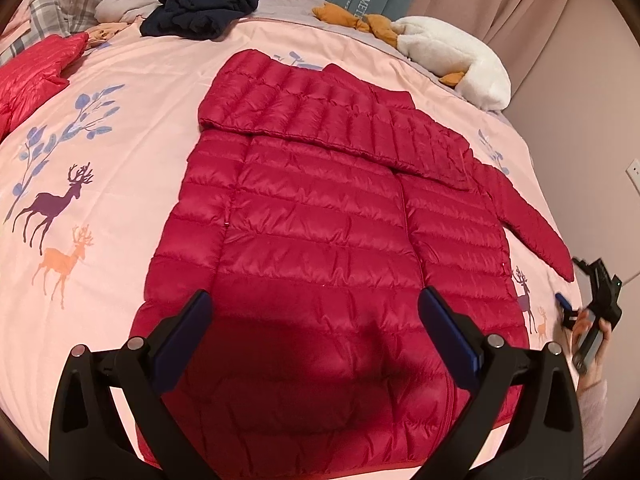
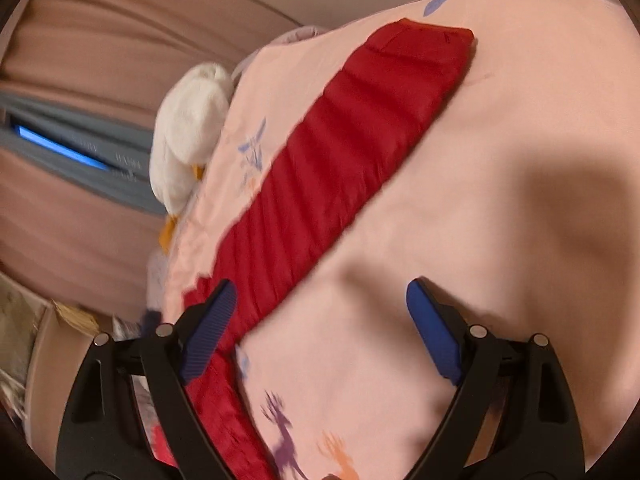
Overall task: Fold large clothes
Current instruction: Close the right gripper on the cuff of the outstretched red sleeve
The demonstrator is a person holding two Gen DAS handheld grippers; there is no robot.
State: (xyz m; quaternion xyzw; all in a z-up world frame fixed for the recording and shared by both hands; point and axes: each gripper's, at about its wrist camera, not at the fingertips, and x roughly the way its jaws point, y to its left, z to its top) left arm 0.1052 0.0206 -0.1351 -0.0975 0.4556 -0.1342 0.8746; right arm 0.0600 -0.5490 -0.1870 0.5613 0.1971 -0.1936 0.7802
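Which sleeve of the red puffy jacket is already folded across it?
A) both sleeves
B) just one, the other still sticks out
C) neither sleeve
B: on the red puffy jacket, one sleeve lies across the chest, while the other sleeve still stretches out onto the pink bedspread.

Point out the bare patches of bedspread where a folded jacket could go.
Bare bedspread lies between the red jacket and the second red garment. Another bare patch sits below the outstretched sleeve. The head end is crowded: navy clothes, plush toy.
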